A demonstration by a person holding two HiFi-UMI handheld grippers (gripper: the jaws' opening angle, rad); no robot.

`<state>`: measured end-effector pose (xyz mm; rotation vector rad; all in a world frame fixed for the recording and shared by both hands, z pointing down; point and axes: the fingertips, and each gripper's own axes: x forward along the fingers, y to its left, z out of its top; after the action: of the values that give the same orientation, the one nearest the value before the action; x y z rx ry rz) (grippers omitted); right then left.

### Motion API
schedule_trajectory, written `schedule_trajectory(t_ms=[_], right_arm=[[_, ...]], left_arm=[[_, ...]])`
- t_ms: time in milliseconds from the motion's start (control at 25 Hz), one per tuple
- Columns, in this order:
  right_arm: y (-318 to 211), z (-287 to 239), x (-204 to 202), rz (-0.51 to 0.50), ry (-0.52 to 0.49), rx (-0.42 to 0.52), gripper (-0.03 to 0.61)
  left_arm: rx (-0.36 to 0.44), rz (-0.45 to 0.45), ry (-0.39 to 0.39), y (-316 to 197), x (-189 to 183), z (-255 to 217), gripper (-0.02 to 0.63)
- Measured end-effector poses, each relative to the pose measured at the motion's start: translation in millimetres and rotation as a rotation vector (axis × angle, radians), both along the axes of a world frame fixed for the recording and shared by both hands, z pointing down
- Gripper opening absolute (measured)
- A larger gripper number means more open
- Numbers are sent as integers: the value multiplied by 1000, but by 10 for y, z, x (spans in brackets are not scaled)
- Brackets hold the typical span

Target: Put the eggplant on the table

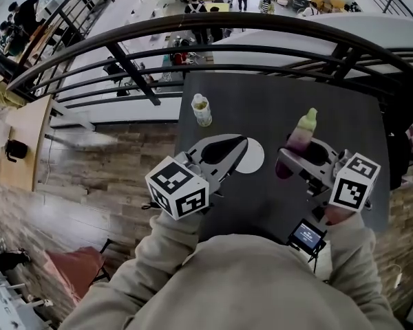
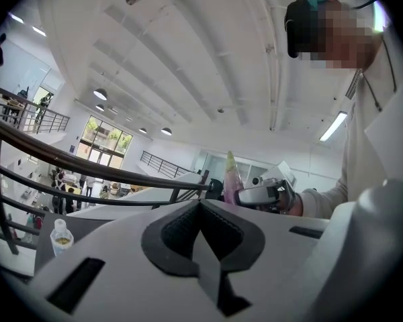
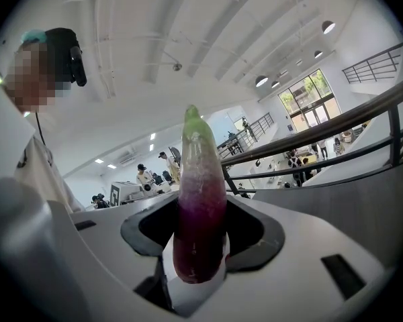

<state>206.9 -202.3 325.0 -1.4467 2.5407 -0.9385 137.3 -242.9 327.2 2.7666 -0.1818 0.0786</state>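
The eggplant point(image 1: 299, 139) is purple with a pale green tip and stands upright. My right gripper point(image 1: 294, 162) is shut on its lower purple part and holds it above the dark table point(image 1: 330, 108). In the right gripper view the eggplant point(image 3: 200, 200) rises straight up between the jaws of that gripper point(image 3: 200, 247). My left gripper point(image 1: 235, 150) hovers to its left with its jaws together and nothing in them. In the left gripper view that gripper point(image 2: 201, 210) points level, and the eggplant point(image 2: 232, 173) shows beyond it.
A small clear bottle point(image 1: 202, 110) stands at the table's far left part, also seen as the bottle point(image 2: 61, 237). A white round disc point(image 1: 257, 155) lies on the table under the left gripper's tip. A black railing point(image 1: 261, 26) runs past the table's far edge.
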Motion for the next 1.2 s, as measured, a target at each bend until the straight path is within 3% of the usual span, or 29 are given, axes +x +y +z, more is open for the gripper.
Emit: schedule_trajectory(t_ms=[1200], right_arm=[[-231, 841, -42, -33, 13, -181, 215]], left_arm=[[-160, -47, -54, -94, -60, 912, 5]])
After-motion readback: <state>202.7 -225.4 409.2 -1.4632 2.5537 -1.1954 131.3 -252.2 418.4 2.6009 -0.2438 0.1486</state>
